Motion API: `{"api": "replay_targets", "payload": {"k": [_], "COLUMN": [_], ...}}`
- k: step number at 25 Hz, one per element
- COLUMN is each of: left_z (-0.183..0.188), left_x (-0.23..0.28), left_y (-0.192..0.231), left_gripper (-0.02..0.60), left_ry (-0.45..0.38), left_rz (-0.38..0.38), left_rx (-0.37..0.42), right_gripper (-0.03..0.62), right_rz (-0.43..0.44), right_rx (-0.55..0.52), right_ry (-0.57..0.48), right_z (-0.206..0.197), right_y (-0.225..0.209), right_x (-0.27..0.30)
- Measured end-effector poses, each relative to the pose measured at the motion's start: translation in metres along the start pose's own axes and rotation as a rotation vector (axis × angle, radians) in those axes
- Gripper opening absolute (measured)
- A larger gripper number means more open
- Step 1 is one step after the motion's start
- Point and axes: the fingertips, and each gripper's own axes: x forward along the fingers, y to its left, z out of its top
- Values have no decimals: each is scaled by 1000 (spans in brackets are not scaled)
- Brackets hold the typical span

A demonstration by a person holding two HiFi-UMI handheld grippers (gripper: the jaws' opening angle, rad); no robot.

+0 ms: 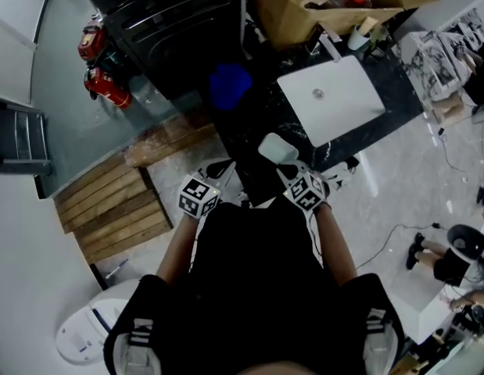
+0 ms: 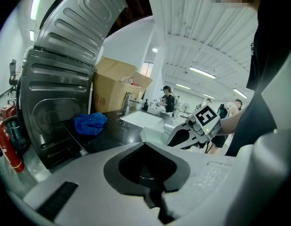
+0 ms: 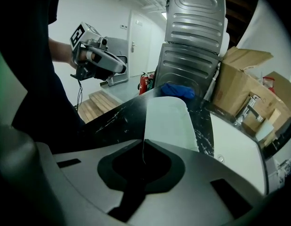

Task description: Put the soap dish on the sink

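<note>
Below the head camera, the right gripper holds the pale dish over the black counter, just near and left of the white sink. Whether the dish touches the counter cannot be told. The left gripper hangs to its left, apart from it. A blue cloth lies farther back.

Left gripper view: the jaws are together with nothing between them, and the dish sits ahead at the right.

Right gripper view: the jaws are clamped on the dish's near rim, with the sink to the right.
</note>
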Motion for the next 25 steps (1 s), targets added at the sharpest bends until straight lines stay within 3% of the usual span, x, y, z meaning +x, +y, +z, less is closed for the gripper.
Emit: {"api": "replay_targets", "payload": {"k": [11,25], "left_z": [-4,3], "left_x": [-2,22], "left_y": [16,1], "left_gripper": [0,0], "left_ry": [-1,21], "left_rz": [78,38], "left_rx": [-56,-36], "right_gripper": [2,14], "right_rz": [52,62], "right_rx": [-73,-226], "right_ry": [33,83], "right_z": [2,-2], "right_y": [-12,-22], "right_x": [20,27]}}
